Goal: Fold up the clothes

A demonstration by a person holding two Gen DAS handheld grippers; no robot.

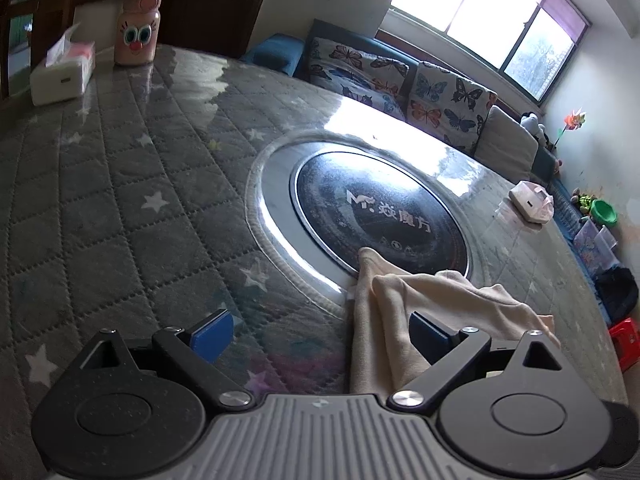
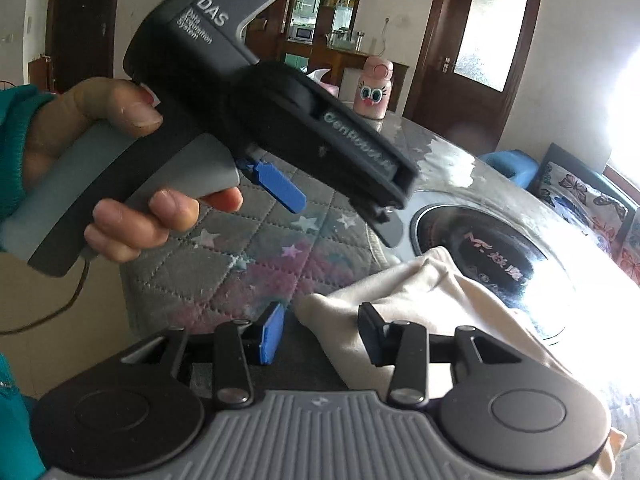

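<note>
Both the left gripper (image 1: pixel 320 338) and right gripper (image 2: pixel 320 334) gape wide, holding nothing. The cream garment (image 1: pixel 436 300) lies bunched on the tabletop (image 1: pixel 120 184), overlapping the induction cooktop (image 1: pixel 380 212); a careless pinch may catch several layers.

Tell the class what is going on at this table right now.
A person holds a set of tongs in each hand over a round table covered by a grey quilted star-print cloth. A crumpled cream fabric garment lies by the black round cooktop set in the table's middle. The left tongs and right tongs are both open at the garment's edge, and neither has gripped it. The left hand shows in the right wrist view. No fold is made yet.
</note>
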